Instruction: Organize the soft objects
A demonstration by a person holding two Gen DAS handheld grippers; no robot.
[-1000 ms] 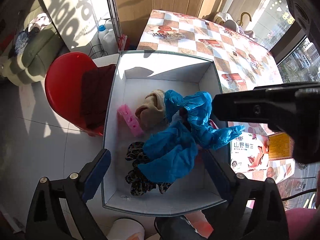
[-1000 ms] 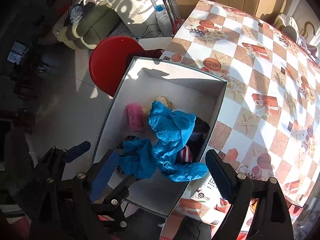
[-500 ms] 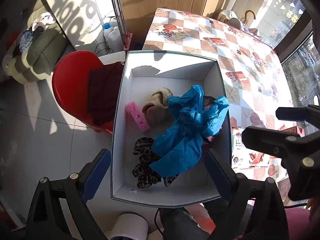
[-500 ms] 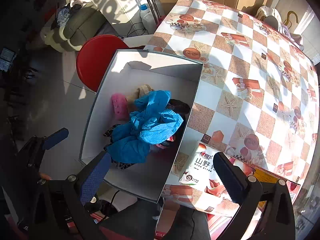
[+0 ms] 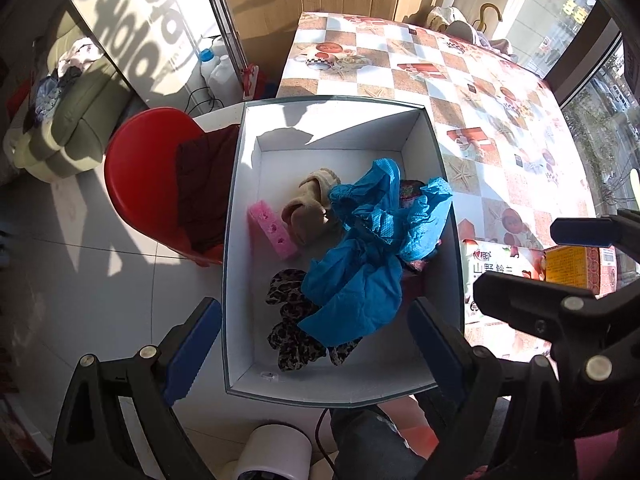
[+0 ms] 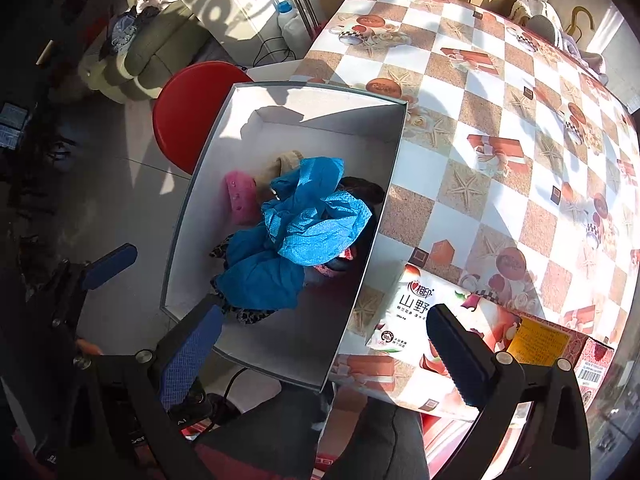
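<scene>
A white box (image 5: 340, 128) (image 6: 280, 344) stands beside the table and holds soft things: a crumpled blue cloth (image 5: 360, 264) (image 6: 296, 240), a tan sock (image 5: 308, 208), a pink sponge (image 5: 270, 232) (image 6: 240, 200) and a leopard-print cloth (image 5: 292, 328). My left gripper (image 5: 316, 344) is open and empty above the box's near end. My right gripper (image 6: 324, 344) is open and empty, over the box's near right wall and the tissue pack (image 6: 420, 312).
A checkered tablecloth (image 6: 500, 120) covers the table right of the box. The tissue pack (image 5: 496, 268) and a yellow-orange box (image 6: 536, 340) lie at its near edge. A red stool (image 5: 148, 184) with dark red fabric (image 5: 204, 188) stands left of the box.
My right gripper has let go of the blue cloth, which now lies in the box, and has drawn back to the right over the tissue pack. My left gripper has risen slightly.
</scene>
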